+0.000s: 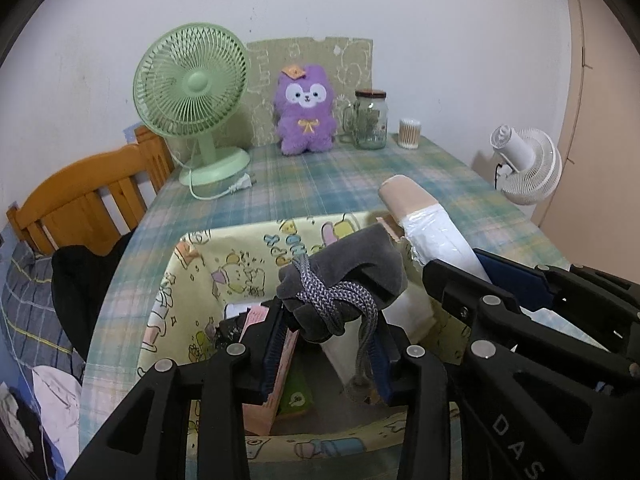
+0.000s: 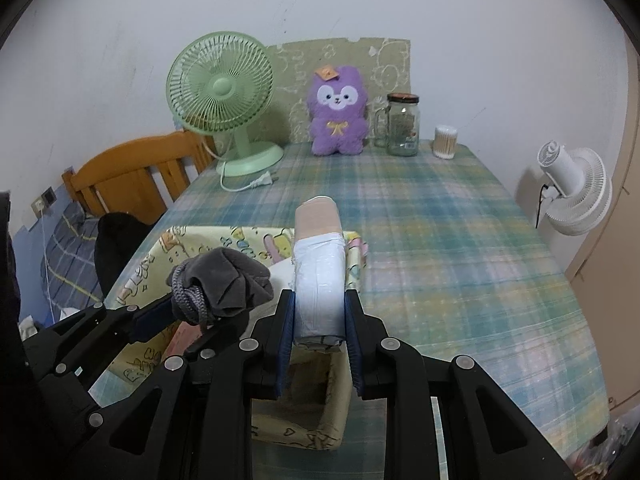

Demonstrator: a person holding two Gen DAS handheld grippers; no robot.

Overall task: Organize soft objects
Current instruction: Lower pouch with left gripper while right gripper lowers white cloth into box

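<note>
Both grippers hang over the yellow cartoon-print fabric bin (image 1: 208,276). The left gripper (image 1: 328,344) is clamped on a grey drawstring pouch (image 1: 344,264), cord wrapped around it. The right gripper (image 2: 320,320) squeezes a white-wrapped roll (image 2: 318,276) with a beige tip. "DAS" is readable on one arm.

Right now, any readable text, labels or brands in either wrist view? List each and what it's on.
"DAS": white letters on the black right gripper arm, cut off at the frame edge.
Printed letters on the yellow cartoon-print fabric storage box: upside down, too distorted to read.
Orange tag on the purple plush toy: too small.
Label inside the clear glass jar: blurred.
Nothing else readable.
</note>
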